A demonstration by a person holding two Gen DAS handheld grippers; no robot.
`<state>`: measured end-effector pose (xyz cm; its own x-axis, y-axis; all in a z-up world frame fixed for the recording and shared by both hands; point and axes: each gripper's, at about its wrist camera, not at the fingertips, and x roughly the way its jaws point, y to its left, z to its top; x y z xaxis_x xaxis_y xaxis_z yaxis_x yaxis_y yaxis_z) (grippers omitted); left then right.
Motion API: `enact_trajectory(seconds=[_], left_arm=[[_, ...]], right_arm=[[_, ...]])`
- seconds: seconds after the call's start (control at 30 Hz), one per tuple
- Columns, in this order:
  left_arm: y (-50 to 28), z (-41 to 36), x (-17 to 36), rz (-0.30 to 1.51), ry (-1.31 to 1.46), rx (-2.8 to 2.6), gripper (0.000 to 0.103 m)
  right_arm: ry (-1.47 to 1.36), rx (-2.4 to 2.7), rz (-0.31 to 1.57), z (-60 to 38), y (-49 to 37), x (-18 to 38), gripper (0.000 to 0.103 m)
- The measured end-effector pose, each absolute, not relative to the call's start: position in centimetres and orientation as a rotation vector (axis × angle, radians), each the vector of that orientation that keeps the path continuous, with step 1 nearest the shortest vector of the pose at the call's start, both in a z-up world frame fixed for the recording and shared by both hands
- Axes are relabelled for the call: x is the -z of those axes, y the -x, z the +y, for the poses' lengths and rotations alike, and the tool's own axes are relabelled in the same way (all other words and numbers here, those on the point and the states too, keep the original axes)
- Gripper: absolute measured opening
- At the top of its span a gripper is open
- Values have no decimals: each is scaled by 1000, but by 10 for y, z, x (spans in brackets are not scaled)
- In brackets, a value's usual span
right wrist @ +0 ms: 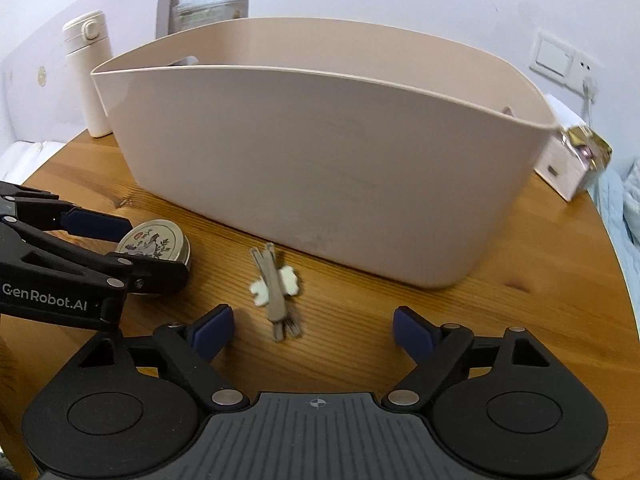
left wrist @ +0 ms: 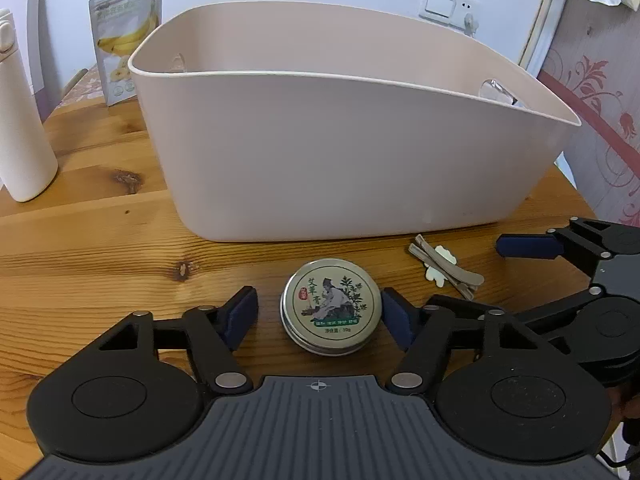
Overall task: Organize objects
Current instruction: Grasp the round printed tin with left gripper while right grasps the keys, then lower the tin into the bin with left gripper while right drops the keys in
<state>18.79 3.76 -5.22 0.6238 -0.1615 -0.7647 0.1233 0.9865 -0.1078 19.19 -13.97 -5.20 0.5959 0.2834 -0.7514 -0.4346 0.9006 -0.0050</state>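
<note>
Nearest us on the wooden table (left wrist: 80, 248), we note the left gripper (left wrist: 318, 314) lowered around a round tin (left wrist: 331, 306) with a printed lid. The tin lies flat between the blue pads (left wrist: 240, 316); the right pad looks at or just off its rim, the left pad stands clear with bare wood showing, so the claw is not yet gripping. From the other camera the same tin (right wrist: 154, 244) sits partly behind that gripper's near finger.

Just right of the tin we log a hair clip (left wrist: 444, 266), grey-beige with a small cream flower, lying flat and apart from it. The right gripper (right wrist: 312, 330) sits over the clip (right wrist: 276, 288), jaws wide, pads well clear on both sides; the clip's near end reaches the gap between the fingertips.

Beyond both items stands a large pale pink bin (left wrist: 340, 152), close to them and upright; its floor is hidden from us.

Toward the far left edge we see a white flask (left wrist: 20, 120) and a banana snack pouch (left wrist: 126, 40). At the far right edge rests a pale box (right wrist: 560, 164).
</note>
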Motion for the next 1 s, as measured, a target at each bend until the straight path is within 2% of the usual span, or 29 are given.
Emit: enact_trajectory(seconds=[0.07, 0.13, 0.2, 0.27, 0.3, 0.43, 0.47, 0.73, 0.87, 1.0], left_arm=[[-189, 39, 52, 877, 43, 164, 61], [-190, 40, 52, 874, 30, 158, 56], [-190, 41, 52, 873, 29, 159, 56], [-190, 41, 52, 873, 30, 157, 56], [-190, 42, 52, 872, 30, 158, 55], [-191, 41, 53, 870, 27, 160, 55], [-191, 41, 53, 872, 26, 159, 55], [-184, 43, 51, 868, 19, 141, 55], [-179, 46, 47, 852, 12, 130, 55], [-176, 48, 42, 839, 17, 126, 55]], right_arm=[[195, -425, 826, -137, -192, 52, 87], [196, -435, 816, -135, -191, 51, 78], [199, -448, 811, -134, -190, 49, 64], [202, -455, 807, -132, -190, 48, 57], [200, -460, 804, -132, -191, 48, 50], [205, -469, 791, -131, -186, 46, 29], [209, -469, 791, -131, -187, 45, 21], [206, -451, 804, -132, -182, 44, 19], [186, -446, 806, -136, -177, 42, 10], [182, -457, 828, -140, -174, 38, 10]])
